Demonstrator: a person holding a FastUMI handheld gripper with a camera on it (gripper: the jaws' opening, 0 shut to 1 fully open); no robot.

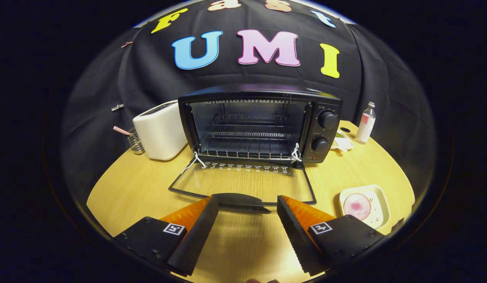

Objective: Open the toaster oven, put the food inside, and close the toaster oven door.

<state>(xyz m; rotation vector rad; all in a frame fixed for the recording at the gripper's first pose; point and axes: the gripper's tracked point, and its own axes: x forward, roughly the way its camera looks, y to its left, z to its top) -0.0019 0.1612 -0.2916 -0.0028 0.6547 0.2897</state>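
Observation:
A black toaster oven [259, 125] stands on the wooden table with its glass door [243, 184] folded down flat toward me. Inside it a wire rack [247, 135] is bare. The door's dark handle [241, 201] lies just ahead of my fingertips. My gripper [247, 204] is open, fingers spread wide on either side of the handle and holding nothing. To the right of the fingers, a round pink slice of food [356, 206] rests on a small cream plate [379, 204].
A white toaster [159, 131] stands left of the oven with a small wire holder [135, 142] beside it. A small bottle [365, 124] and a wrapped item [341, 141] sit right of the oven. The round wooden table [141, 184] drops off close behind the plate.

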